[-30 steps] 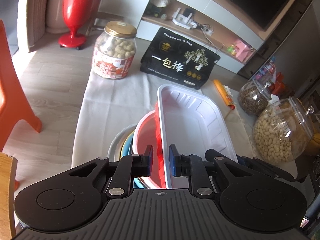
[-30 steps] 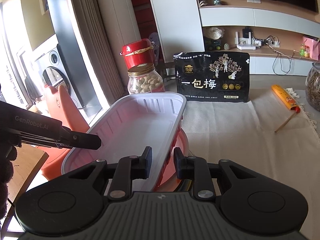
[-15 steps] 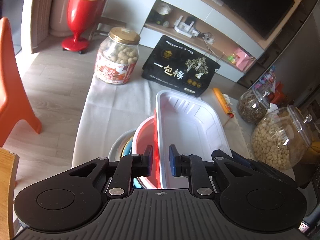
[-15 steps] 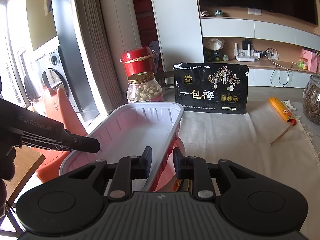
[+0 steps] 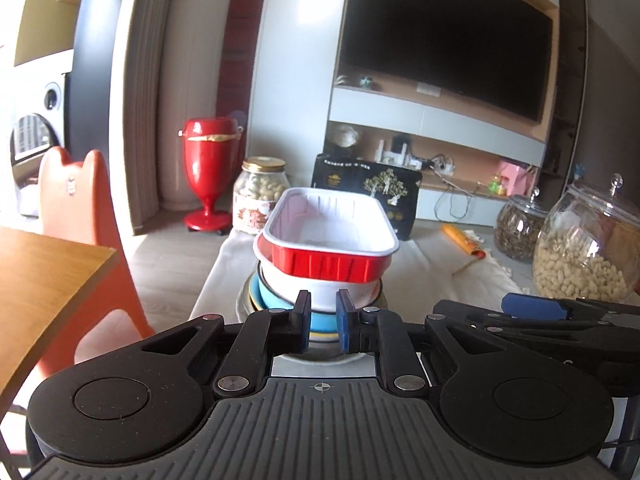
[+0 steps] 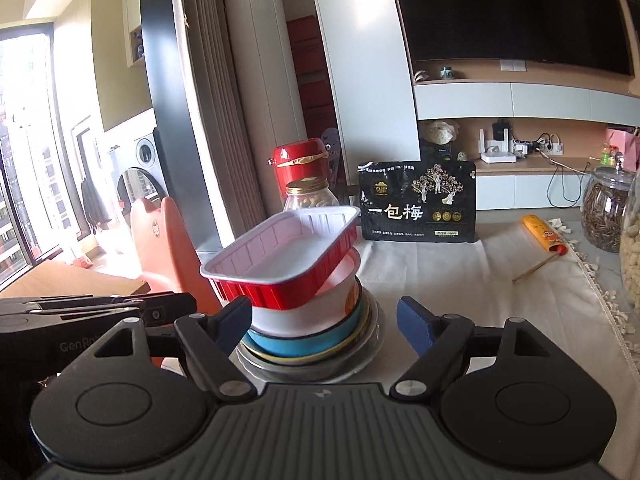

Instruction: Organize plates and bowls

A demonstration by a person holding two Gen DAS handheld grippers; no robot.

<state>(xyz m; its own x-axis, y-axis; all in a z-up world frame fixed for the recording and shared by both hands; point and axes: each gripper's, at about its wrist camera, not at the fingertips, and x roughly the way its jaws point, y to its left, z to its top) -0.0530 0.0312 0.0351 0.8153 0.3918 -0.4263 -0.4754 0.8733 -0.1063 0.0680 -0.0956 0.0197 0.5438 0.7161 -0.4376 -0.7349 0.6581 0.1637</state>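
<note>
Dishes stand stacked in the middle of a cloth-covered surface [image 6: 460, 288], seen from two claws held just short of them.

At far left, a wooden tabletop corner [image 5: 52, 280] and an orange chair [image 5: 80, 208] sit close beside the surface's left edge. The left claw [image 5: 323, 320] is clenched with nothing between its blue pads, hovering near the stack without touching it.

The stack, centre: a clear plate [image 6: 360, 356] at the bottom, a blue-rimmed plate [image 6: 304, 344] on it, then a white bowl [image 6: 312, 304], and on top a red foil tray [image 6: 280, 256] with a white inside. The tray rests tilted, its left end overhanging the bowl's rim.

The right claw [image 6: 324, 320] is opening, its pads standing wide either side of the stack's near face and gripping nothing.

Judging from this, the tray has just been set down and released, so stacking looks close to finished. A next move would call for nudging the tray level or drawing both claws clear.

To the right, bare cloth gives open room. Farther right lie an orange packet [image 6: 544, 234] and two glass jars [image 5: 588, 240]; behind stand a black snack bag [image 6: 418, 208] and a nut jar [image 5: 262, 196]. The stack sits near the surface's near edge.
</note>
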